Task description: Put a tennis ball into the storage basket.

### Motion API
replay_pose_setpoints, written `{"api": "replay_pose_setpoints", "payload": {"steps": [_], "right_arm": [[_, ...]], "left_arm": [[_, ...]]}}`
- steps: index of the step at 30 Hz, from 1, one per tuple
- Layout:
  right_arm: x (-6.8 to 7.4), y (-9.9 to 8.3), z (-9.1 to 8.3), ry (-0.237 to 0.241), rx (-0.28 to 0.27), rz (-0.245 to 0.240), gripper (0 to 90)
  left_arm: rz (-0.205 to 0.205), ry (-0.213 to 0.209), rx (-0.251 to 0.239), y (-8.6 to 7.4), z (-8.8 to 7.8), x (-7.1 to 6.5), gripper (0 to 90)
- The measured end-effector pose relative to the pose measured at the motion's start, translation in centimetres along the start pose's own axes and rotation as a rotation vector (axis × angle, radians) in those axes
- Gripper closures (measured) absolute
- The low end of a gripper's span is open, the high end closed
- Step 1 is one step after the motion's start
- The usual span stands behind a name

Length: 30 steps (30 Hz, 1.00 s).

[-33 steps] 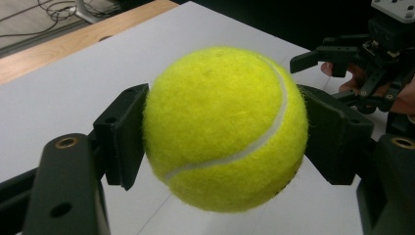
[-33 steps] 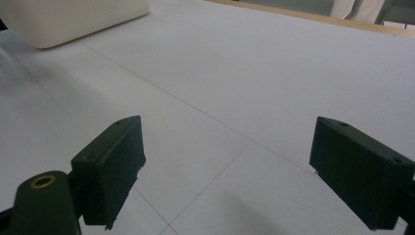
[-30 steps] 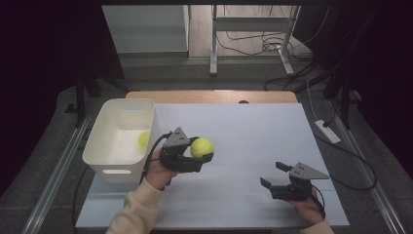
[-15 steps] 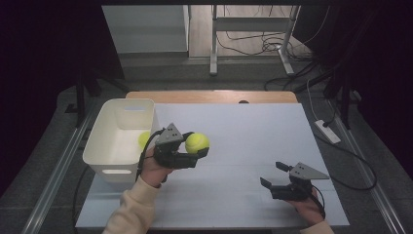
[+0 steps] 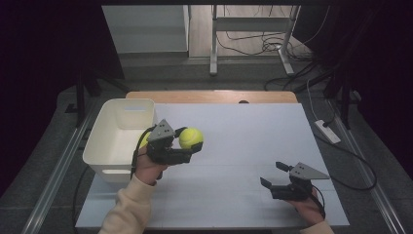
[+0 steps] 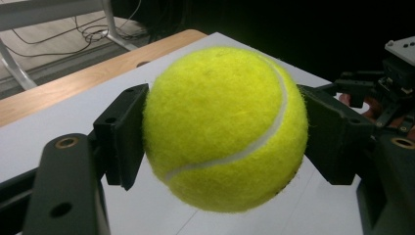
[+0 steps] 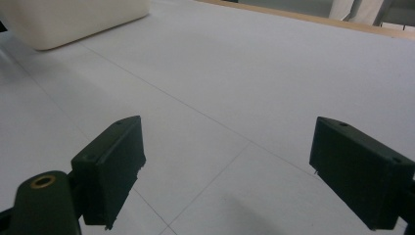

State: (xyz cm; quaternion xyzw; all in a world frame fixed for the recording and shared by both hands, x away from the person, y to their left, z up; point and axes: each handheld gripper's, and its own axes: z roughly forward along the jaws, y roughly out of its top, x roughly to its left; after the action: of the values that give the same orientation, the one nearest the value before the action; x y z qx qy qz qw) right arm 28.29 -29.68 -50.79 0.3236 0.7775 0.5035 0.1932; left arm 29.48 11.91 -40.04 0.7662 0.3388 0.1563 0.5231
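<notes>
L gripper [image 5: 192,146]: black, grey tri plate, black cable | R gripper [image 5: 272,174]: same | L sleeve [image 5: 125,209]: cream

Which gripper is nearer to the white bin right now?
Left. The left gripper, shut on the tennis ball, is right beside the white bin, at its right side. The right gripper sits open, low over the table, far to the bin's right.

From above the near edge we look forward and down over the whole white table top [image 5: 243,146]. Riding the left gripper [image 6: 222,132], we face the fuzzy yellow tennis ball [image 6: 225,127] at close range; riding the right gripper [image 7: 227,171], we skim the same surface towards the cream plastic bin [image 7: 73,17]
</notes>
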Motion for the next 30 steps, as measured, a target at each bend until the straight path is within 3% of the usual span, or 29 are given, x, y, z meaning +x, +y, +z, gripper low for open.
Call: {"api": "replay_pose_setpoints", "payload": {"steps": [30], "right_arm": [[0.0, 0.0, 0.0, -0.004, 0.0, -0.002, 13.2]], "left_arm": [[-0.017, 0.075, -0.047, 1.1, -2.0, 1.5, 26.3]]}}
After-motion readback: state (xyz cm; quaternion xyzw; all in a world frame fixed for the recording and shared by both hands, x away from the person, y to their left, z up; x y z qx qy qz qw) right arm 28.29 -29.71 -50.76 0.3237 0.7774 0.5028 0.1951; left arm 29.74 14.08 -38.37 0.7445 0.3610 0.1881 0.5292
